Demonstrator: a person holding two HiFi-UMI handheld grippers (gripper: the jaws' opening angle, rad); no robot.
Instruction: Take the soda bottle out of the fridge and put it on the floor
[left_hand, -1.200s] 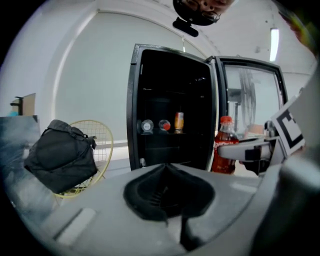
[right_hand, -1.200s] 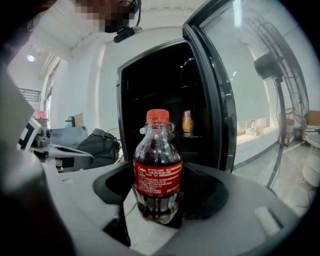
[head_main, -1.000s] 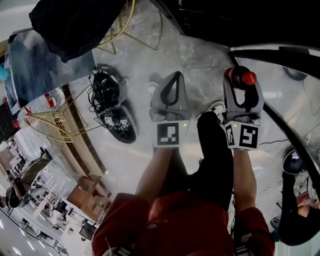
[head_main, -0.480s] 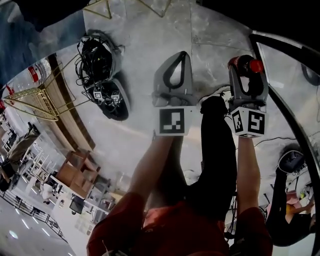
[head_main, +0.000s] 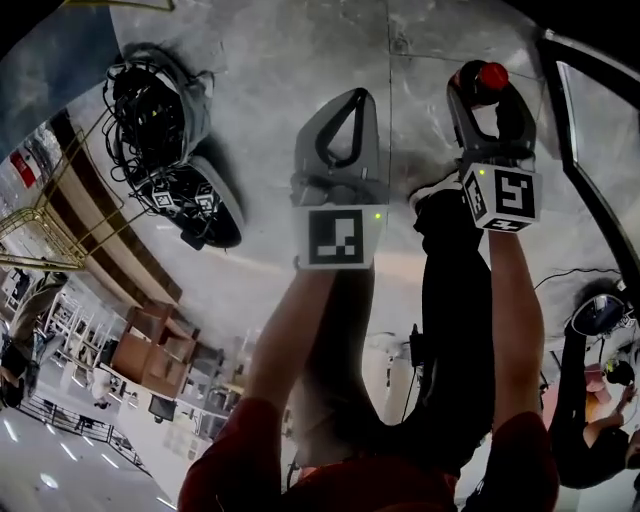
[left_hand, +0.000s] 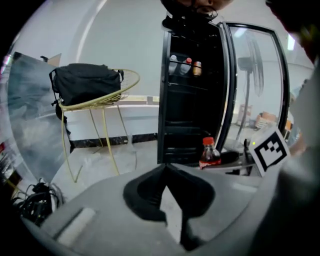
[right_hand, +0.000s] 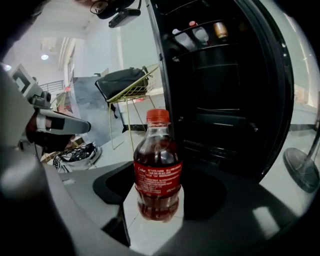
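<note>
**Head view.** The left gripper (head_main: 357, 98), jaws closed and empty, and the right gripper (head_main: 490, 95), jaws clamped on a red-capped soda bottle (head_main: 487, 76), are side by side above the grey stone floor (head_main: 270, 70). A cable bundle (head_main: 150, 105) lies on the floor at left.

**Left gripper view.** The jaws meet at their tips with nothing between them. Beyond them stands the black fridge (left_hand: 192, 100) with its glass door (left_hand: 255, 85) open and bottles (left_hand: 185, 65) on an upper shelf. The soda bottle appears in front of the fridge, beside the right gripper's marker cube (left_hand: 270, 149).

**Right gripper view.** The jaws grip the lower body of the upright soda bottle. Its red label (right_hand: 157, 179) carries white print beginning "Coke"; the smaller lines are unreadable. The bottle is outside the fridge, over the floor tiles. Whether its base touches the floor cannot be told.
</note>
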